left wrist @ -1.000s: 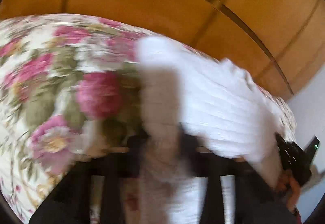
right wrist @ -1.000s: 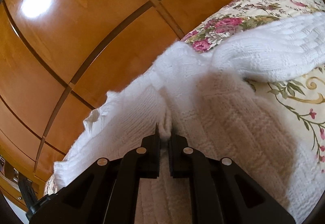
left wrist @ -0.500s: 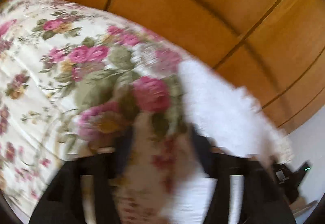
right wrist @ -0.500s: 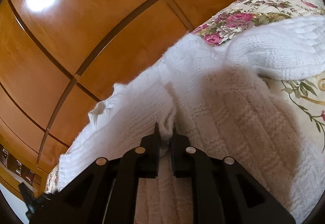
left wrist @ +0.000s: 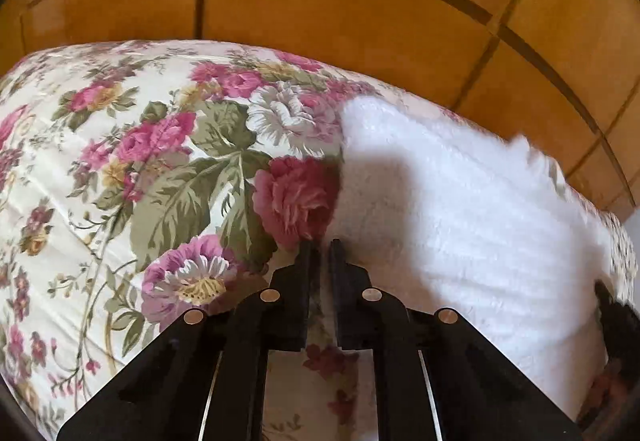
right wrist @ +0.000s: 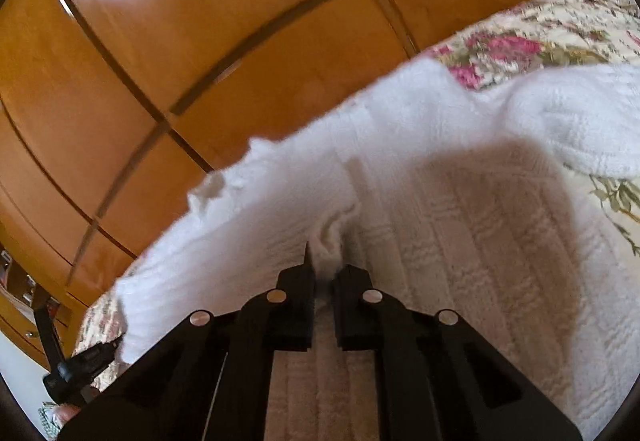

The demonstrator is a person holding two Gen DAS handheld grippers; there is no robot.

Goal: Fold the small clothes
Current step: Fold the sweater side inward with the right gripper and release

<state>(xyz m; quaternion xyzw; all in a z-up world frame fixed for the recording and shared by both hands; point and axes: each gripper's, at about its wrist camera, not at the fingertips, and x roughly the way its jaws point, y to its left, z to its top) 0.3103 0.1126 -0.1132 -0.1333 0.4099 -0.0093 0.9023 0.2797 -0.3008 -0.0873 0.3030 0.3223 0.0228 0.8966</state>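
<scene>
White knit garment [right wrist: 460, 201], ribbed, lay spread on the floral bedspread [left wrist: 140, 169] of the bed, near its far edge. My right tool [right wrist: 325, 265] had its jaws pressed together on a bunched fold of the knit, which rose in a ridge ahead of the tips. My left tool [left wrist: 320, 253] sat at the garment's left edge, jaws nearly closed with a narrow gap; I could not tell whether any cloth was caught between them. Beyond the bed stood orange-brown wooden panelling [right wrist: 200, 41] with dark seams.
</scene>
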